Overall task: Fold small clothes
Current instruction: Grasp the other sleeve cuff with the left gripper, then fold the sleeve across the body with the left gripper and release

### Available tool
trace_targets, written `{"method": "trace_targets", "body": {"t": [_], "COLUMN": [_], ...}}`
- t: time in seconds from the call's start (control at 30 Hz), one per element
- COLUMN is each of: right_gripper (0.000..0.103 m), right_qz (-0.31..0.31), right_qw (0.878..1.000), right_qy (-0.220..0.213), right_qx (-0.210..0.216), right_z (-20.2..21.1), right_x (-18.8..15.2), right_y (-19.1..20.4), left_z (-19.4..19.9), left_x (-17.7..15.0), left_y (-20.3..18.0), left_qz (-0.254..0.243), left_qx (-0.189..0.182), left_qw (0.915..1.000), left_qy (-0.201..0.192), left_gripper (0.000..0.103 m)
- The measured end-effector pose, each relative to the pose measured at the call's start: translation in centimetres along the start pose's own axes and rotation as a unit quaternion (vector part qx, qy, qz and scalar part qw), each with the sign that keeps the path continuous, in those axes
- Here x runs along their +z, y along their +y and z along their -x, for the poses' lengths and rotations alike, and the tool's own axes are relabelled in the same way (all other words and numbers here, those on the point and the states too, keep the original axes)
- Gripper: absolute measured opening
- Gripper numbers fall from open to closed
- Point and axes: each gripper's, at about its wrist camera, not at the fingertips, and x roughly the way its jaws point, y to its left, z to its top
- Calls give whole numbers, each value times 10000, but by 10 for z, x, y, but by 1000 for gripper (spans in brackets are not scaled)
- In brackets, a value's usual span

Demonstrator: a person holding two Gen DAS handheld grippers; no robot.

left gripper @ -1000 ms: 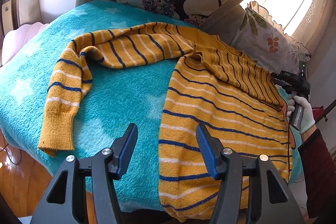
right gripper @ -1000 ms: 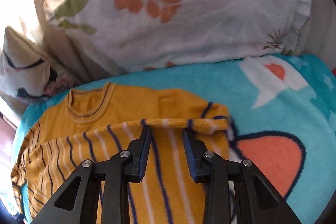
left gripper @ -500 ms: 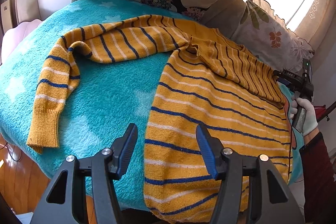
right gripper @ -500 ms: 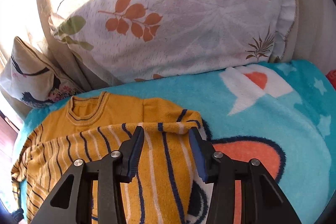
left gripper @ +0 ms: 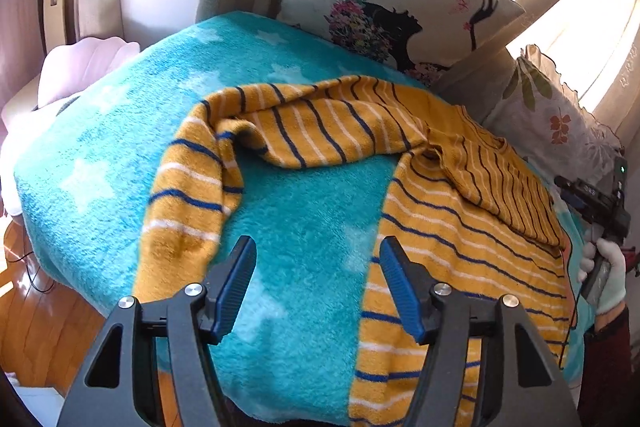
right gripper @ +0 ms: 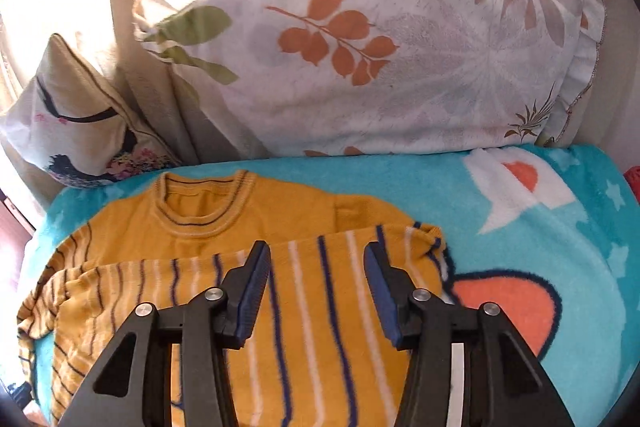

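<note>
Left wrist view: the left gripper (left gripper: 316,267) hangs over bare turquoise blanket (left gripper: 100,155), jaws parting with nothing between them, while the striped yellow sweater (left gripper: 460,247) lies flat with one sleeve (left gripper: 188,195) stretched leftward and the other folded across its body. Right wrist view: the right gripper (right gripper: 316,275) hovers above that folded sleeve (right gripper: 320,327), jaws opening and gripping nothing, near the leaf-print pillow (right gripper: 380,67).
</note>
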Motion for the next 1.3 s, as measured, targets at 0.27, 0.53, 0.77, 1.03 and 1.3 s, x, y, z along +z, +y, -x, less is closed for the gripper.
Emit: {"method": "trace_targets", "body": {"t": [0.27,0.53,0.77,1.03,1.3], "right_gripper": [57,57,57,57,57], "right_qz": [16,163,97,-189,-676], "right_qw": [9976,9975,9987,9981,9938], "right_qy": [245,197,169,-66,-275], "right_qx": [649,657,480,582,837], "right_z": [21,35,35,53,74], "right_x": [-58,-87,-99,-108,-125], "right_y": [35,42,34,17,-8], "left_z": [-22,-36,-29,69,95], "left_x": [35,20,27,139,144], "left_y": [54,77,71,53,-122], "left_qz": [53,-287,-231,492,-1028], "left_qx": [1148,1016,639,-490,-1730], "left_qw": [9933,9935,9964,9964,9789], "left_qy": [-84,419,501,-495,-352], "left_gripper": [68,68,11,10,10]}}
